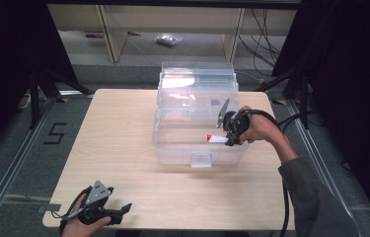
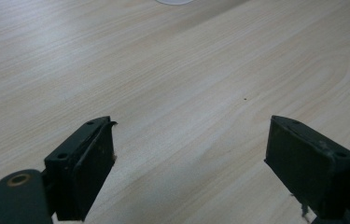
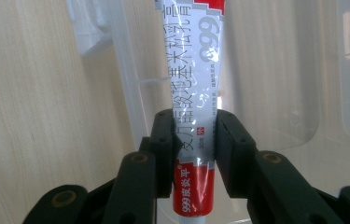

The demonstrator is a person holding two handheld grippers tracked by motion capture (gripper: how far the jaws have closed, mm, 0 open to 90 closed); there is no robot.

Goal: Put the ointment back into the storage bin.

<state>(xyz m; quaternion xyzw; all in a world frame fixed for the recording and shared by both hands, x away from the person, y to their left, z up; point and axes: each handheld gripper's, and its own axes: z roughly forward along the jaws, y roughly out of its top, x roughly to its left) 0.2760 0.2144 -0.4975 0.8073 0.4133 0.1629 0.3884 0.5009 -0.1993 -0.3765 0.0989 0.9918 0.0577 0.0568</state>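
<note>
Tube (image 3: 194, 116) sits clamped in the right gripper (image 3: 194, 154), long axis toward twelve o'clock over the clear box (image 1: 172, 148); left gripper (image 2: 189, 158) gapes empty at seven

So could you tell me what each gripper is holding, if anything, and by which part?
The right gripper is shut on the ointment tube, pinched near its red end. The left gripper holds nothing; its jaws stand open.

Tube (image 3: 195, 121) between the right tool (image 3: 195, 140) jaws over the open box (image 1: 197, 148) mid-table; left tool (image 1: 123, 210) at the near-left table (image 1: 118, 138) edge.
</note>
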